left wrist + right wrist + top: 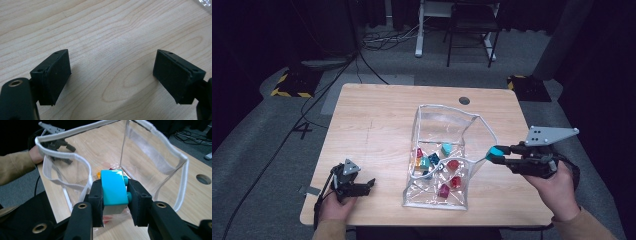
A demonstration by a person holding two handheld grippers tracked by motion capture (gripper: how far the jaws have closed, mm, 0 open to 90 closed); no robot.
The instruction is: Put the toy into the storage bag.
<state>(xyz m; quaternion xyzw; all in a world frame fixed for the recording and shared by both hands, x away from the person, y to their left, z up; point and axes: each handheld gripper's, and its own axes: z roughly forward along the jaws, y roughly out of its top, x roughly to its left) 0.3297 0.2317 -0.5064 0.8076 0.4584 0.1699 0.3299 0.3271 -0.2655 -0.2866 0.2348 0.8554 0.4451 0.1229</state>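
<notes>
On the table (377, 115), high view: clear bag (439, 155) with white-taped rim stands mid-table, mouth open, coloured blocks (447, 175) lying inside; right claw (493, 154) pinches a turquoise block (496, 152) just beside the bag's right rim, raised off the table; left claw (371, 184) rests low near the front-left edge, well apart from the bag. Left gripper view: left claw (111, 75) spread wide over bare wood. Right gripper view: right claw (115, 200) pressed onto the turquoise block (113, 187), long axis pointing along the jaws toward the bag's (150, 155) mouth, studs facing one jaw; rim lies directly ahead.
</notes>
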